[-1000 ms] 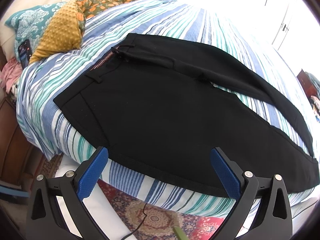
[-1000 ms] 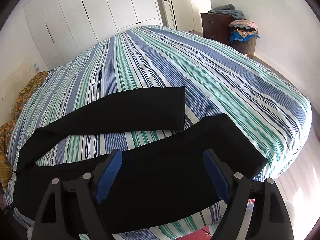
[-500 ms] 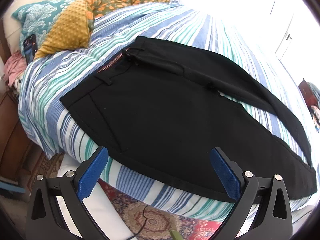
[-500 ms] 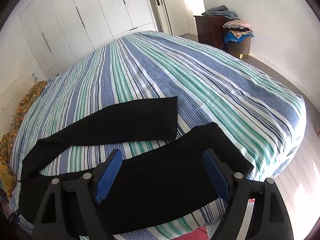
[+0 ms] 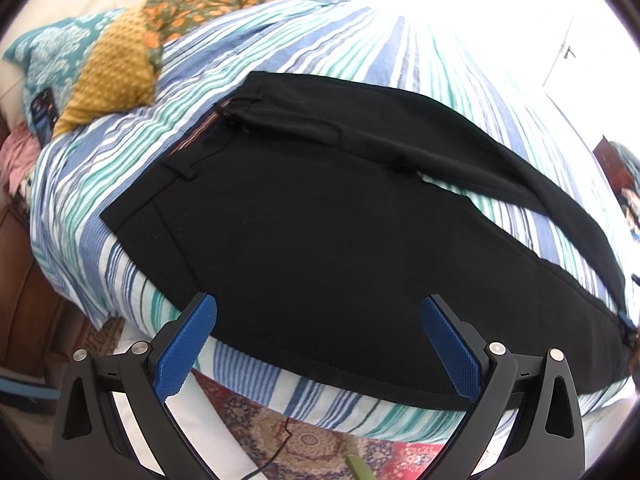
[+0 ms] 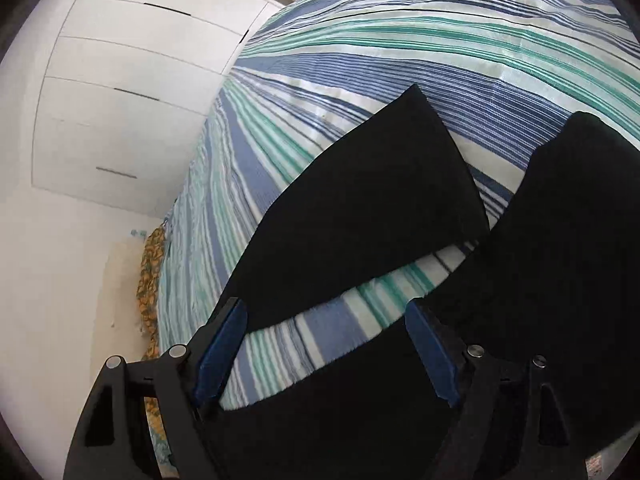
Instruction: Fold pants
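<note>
Since a second ago the right gripper has dropped low and rolled over the black fabric pants, so its view now tilts steeply and both leg ends fill it; the left gripper has eased closer to the near hip edge.

Both sets of jaws stand wide open with nothing between them, blue pads apart. The pants lie spread flat on the bed with the blue, teal and white striped cover, waistband towards the pillows, legs splayed in a V with a strip of cover showing between them. In the right wrist view the far leg's hem lies above the jaws and the near leg runs under the right finger.

A mustard dotted cushion rests near the waistband, apart from it.
</note>
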